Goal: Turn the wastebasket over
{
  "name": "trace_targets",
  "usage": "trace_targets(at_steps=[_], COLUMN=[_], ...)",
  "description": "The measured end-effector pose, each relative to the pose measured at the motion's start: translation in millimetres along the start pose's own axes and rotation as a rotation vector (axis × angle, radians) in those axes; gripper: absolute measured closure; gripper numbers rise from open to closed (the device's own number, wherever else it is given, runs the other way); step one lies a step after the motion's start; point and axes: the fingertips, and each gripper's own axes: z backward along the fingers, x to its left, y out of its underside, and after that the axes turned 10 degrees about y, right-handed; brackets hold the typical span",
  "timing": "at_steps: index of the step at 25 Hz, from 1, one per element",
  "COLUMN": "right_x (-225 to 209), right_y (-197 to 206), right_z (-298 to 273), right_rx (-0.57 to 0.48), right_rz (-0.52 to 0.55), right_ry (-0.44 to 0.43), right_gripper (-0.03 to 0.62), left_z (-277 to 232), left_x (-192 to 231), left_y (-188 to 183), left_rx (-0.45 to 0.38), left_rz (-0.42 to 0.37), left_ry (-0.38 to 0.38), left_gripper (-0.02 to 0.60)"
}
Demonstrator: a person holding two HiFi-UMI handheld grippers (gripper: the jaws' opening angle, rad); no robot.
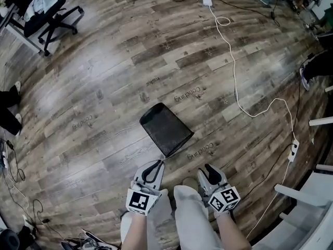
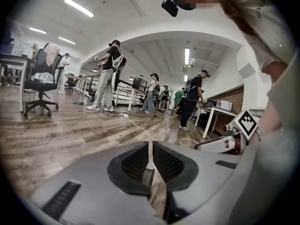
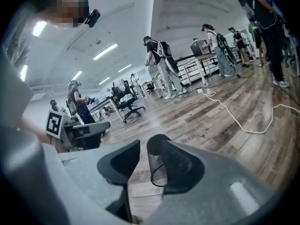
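Observation:
A black mesh wastebasket (image 1: pixel 166 129) sits on the wood floor just ahead of me, its narrower end pointing away. My left gripper (image 1: pixel 158 163) hangs close by its near left corner. The left jaws stand almost together with only a slit between them and nothing in it. A bit of the mesh (image 2: pixel 146 177) shows low behind that slit in the left gripper view. My right gripper (image 1: pixel 206 172) hangs to the right of the basket and apart from it. Its jaws are open and the basket (image 3: pixel 157 165) shows through the gap, farther off.
A white cable (image 1: pixel 233 72) snakes across the floor at the right to a power strip (image 1: pixel 294 150). An office chair (image 1: pixel 52 14) stands at the far left. White furniture (image 1: pixel 312 202) is at the right edge. Several people (image 2: pixel 110 74) stand by desks farther off.

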Motion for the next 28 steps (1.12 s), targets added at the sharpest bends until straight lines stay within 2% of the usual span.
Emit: trace_targets(at_steps=[6,12,16,21,28], right_x=[-23.6,-25.6,-22.9,-24.9,-24.8], right_y=[45.1,93.0,116.2,133.3,134.8], right_z=[-59.6,-115.1,-146.5,-178.7,-205.2], right_rx=[-0.026,-0.018,-0.003,0.007,-0.016], right_rz=[-0.066,-0.127,-0.193,-0.343,-0.444], right_ry=[-0.024,-0.063,-0.083,-0.111,-0.113], right_gripper=[0.448,0.437,0.414,0.375,0.37], left_z=[-23.6,-47.7,-56.6,-63.8,-67.0], left_x=[27.9,52.3,71.7,92.7,105.5], left_y=[73.9,131.6,147.4,158.4,168.0], left_rx=[-0.003,-0.019,-0.008,-0.037,-0.032], left_rz=[0.006,0.009,0.013,0.011,-0.014], left_ry=[-0.026,0.002,0.002,-0.027,-0.031], left_gripper=[0.54,0.54,0.54,0.54,0.54])
